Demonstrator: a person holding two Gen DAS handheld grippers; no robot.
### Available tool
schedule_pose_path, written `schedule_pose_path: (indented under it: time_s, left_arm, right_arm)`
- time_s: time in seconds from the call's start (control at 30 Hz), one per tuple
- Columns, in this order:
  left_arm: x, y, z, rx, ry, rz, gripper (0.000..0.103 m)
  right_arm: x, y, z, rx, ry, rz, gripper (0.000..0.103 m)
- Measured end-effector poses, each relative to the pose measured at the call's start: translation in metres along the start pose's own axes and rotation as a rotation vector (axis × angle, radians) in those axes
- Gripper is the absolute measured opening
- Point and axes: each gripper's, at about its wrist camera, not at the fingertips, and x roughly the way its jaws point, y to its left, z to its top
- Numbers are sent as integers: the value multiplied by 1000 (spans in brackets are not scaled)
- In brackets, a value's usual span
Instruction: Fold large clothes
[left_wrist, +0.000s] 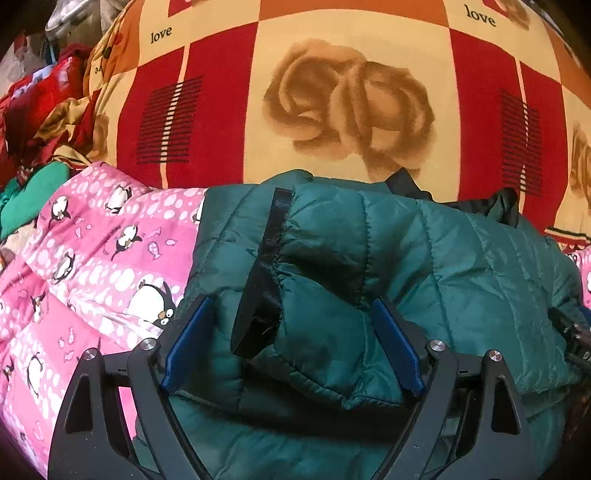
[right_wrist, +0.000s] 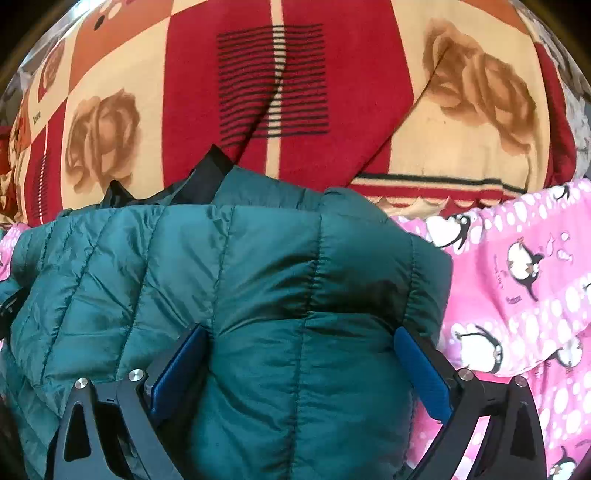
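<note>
The green puffer jacket (left_wrist: 369, 258) lies bunched on the pink penguin sheet (left_wrist: 92, 258), against the rose blanket (left_wrist: 351, 110). Both the left tool (left_wrist: 291, 332) and right tool (right_wrist: 303, 354) stand apart, straddling padding. Pinch only the top layer's edges evenly, I'd judge, so the fold lands square

Place: a home bedroom, as is suggested by bedding spread throughout.
Far: a red and cream blanket (left_wrist: 351, 110) printed with roses and "love" is seen.
Near: a pink penguin sheet (left_wrist: 92, 258) is laid under a green jacket (right_wrist: 258, 295).
Far left: crumpled clothes (left_wrist: 40, 110) are piled.
</note>
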Motion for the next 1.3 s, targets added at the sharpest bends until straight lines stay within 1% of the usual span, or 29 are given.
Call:
schedule_pose_path:
  time_s: [0.07, 0.1, 0.13, 0.23, 0.3, 0.33, 0.43, 0.47, 0.53, 0.67, 0.77, 0.87, 0.97, 1.0, 1.07, 1.1, 1.13, 1.17, 1.23, 1.3]
  left_arm:
    - [0, 0, 0, 6, -3, 2, 87]
    - [0, 0, -1, 7, -5, 1, 87]
    - [1, 0, -1, 7, -6, 1, 88]
    - [2, -1, -2, 5, -11, 6, 88]
    - [1, -2, -3, 9, -12, 9, 89]
    - [2, -2, -2, 9, -12, 8, 89]
    - [2, -1, -3, 6, -12, 4, 90]
    - [3, -1, -3, 6, -12, 3, 90]
    - [3, -2, -3, 11, -13, 4, 91]
    - [4, -2, -2, 17, -9, 9, 92]
    - [4, -3, -2, 18, -11, 3, 92]
    - [3, -1, -3, 21, -8, -5, 92]
    - [-1, 2, -3, 15, 0, -18, 92]
    - [-2, 3, -3, 10, 5, -24, 92]
    - [-6, 8, -4, -2, 15, -34, 92]
    - [-10, 11, -4, -7, 20, -36, 92]
    - [-13, 13, -5, -6, 25, -35, 92]
    - [-16, 15, -5, -2, 31, -34, 92]
    - [-23, 19, -5, 10, 35, -30, 92]
    - [-33, 23, -6, 22, 25, -25, 92]
  right_arm:
    - [-17, 4, 0, -24, -40, -22, 100]
    - [-27, 7, 0, -29, -65, -18, 100]
    - [-39, 9, 0, -31, -95, -2, 100]
    - [-58, 22, 1, -35, -132, 58, 100]
    - [-55, 33, 0, -62, -108, 89, 100]
    - [-49, 41, -1, -85, -88, 89, 100]
    - [-31, 53, -8, -120, -61, 44, 100]
    - [-24, 54, -11, -119, -45, 29, 100]
    - [-14, 54, -13, -101, -38, 26, 100]
    - [-11, 48, -8, -79, -34, 31, 100]
    - [-23, 45, -7, -65, -40, 42, 100]
    - [-50, 35, -13, -40, -83, 52, 100]
    - [-63, 22, -19, -27, -99, 6, 100]
    - [-60, 19, -21, -30, -84, -16, 100]
    - [-37, 11, -24, -32, 3, -51, 100]
    - [-24, 7, -26, -12, 47, -32, 100]
    - [-12, 0, -28, 30, 72, 26, 100]
    - [-9, -5, -29, 65, 80, 61, 100]
    - [-15, -13, -29, 112, 71, 88, 100]
    - [-31, -15, -30, 122, 28, 72, 100]
